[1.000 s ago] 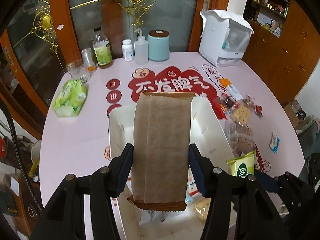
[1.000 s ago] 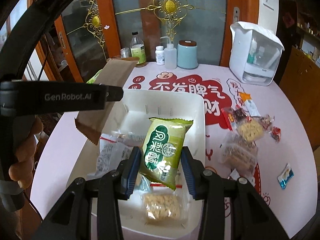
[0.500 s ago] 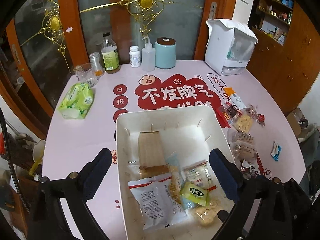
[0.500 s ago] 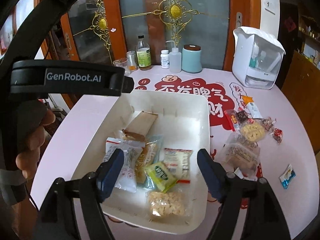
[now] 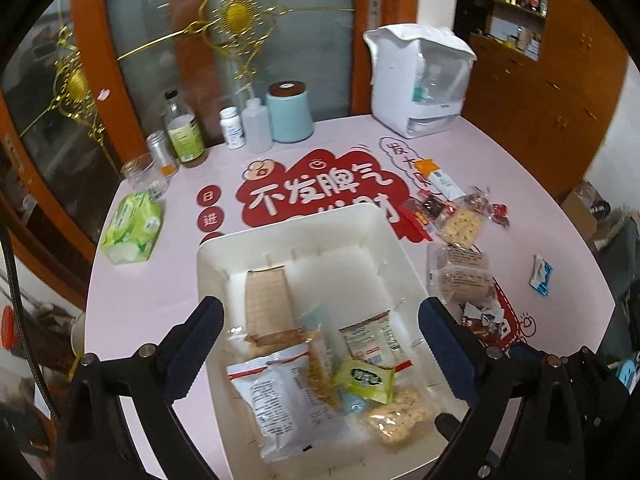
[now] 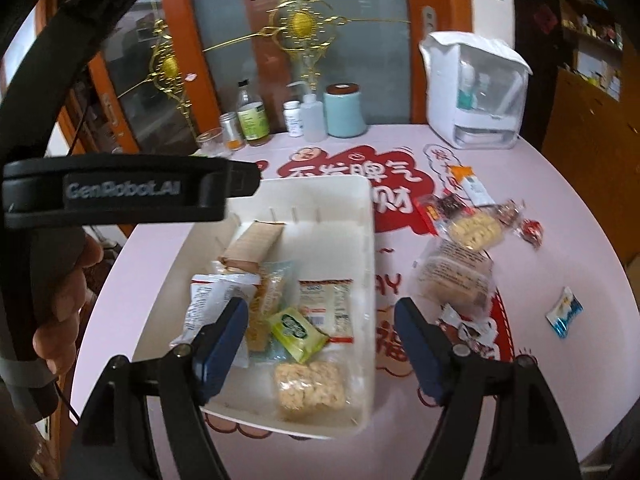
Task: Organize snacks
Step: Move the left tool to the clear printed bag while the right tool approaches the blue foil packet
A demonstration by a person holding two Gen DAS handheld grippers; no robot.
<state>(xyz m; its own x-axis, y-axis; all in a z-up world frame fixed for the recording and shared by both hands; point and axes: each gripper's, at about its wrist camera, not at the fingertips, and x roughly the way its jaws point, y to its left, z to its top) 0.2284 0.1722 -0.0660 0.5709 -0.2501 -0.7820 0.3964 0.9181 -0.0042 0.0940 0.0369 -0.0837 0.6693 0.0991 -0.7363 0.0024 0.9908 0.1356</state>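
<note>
Right now I have both the left hand-held gripper and the right hand-held gripper spread wide and holding nothing, above the white bin at the table's near edge. Inside it lie a brown packet, a green packet and several clear-wrapped snacks. More loose snacks sit toward the table's right edge.

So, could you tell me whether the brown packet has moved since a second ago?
Yes: the brown packet left the left gripper and lies down in the white bin.
</note>
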